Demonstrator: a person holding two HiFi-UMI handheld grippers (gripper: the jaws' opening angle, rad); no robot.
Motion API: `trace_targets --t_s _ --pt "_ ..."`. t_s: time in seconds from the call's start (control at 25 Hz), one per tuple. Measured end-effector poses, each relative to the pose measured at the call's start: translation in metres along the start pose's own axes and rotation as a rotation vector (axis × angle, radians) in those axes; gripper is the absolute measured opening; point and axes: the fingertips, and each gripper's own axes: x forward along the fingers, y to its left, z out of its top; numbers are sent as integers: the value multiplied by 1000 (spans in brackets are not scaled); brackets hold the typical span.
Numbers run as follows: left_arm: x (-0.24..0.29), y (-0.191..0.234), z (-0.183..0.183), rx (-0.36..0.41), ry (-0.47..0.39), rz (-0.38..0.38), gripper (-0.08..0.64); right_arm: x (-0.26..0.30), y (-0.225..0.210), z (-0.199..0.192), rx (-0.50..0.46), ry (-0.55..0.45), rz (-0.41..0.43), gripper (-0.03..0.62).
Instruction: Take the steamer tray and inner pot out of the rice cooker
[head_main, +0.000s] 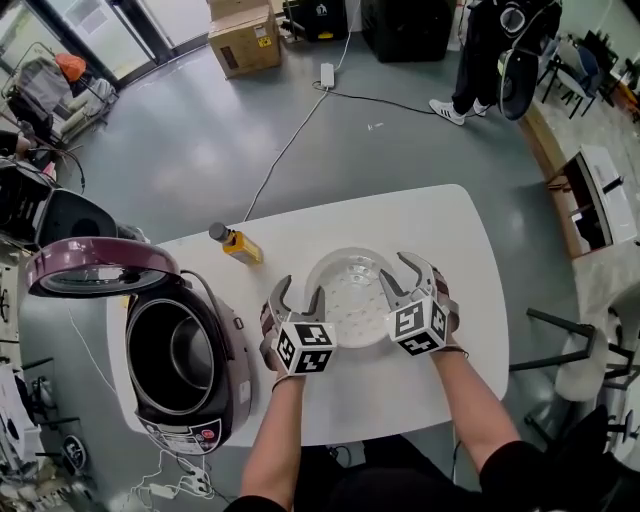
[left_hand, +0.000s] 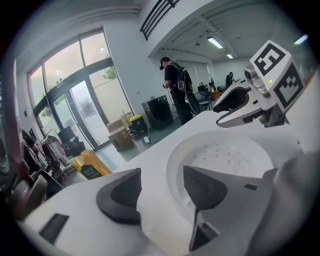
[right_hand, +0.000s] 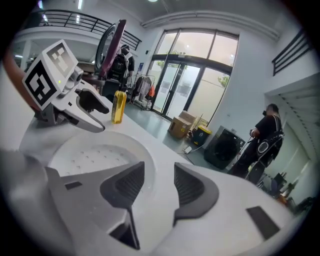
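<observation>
The clear white steamer tray (head_main: 352, 290) rests on the white table (head_main: 440, 230), out of the cooker. My left gripper (head_main: 302, 290) is at its left rim and my right gripper (head_main: 395, 268) at its right rim. In the left gripper view the tray (left_hand: 230, 155) has its rim between the parted jaws of the left gripper (left_hand: 160, 187), pads clear of it. The right gripper view shows the same for the tray (right_hand: 95, 155) and the right gripper (right_hand: 157, 182). The rice cooker (head_main: 215, 400) stands open at the left, the inner pot (head_main: 172, 352) inside.
A yellow bottle (head_main: 238, 243) lies on the table behind the left gripper. The cooker's raised lid (head_main: 95, 265) overhangs the table's left end. A cable (head_main: 290, 140) runs over the floor, a cardboard box (head_main: 245, 40) sits beyond, and a person (head_main: 480, 60) stands far right.
</observation>
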Motion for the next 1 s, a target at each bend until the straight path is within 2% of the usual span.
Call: trace_targets --t_s 0.2,0.24,0.48,0.68,0.76,0.84,1.0 --pt "-69 21 58 -75 -149 -2 383 -60 -11 73 41 -124 -25 206" --pt "-85 26 71 -83 -185 -7 404 -73 -13 90 45 -151 -29 235" --pt "-188 54 124 -76 -353 13 445 -152 -6 185 63 -360 -48 344" --pt "-246 89 120 -110 -386 35 533 -206 9 244 81 -466 -69 433" --pt "-267 103 111 -144 -398 39 592 -220 22 261 107 -513 -55 504" --pt "-287 119 99 -192 -413 41 594 -228 39 272 144 -562 -26 580" --pt "-318 155 71 -264 -434 62 594 -232 77 291 174 -583 43 592"
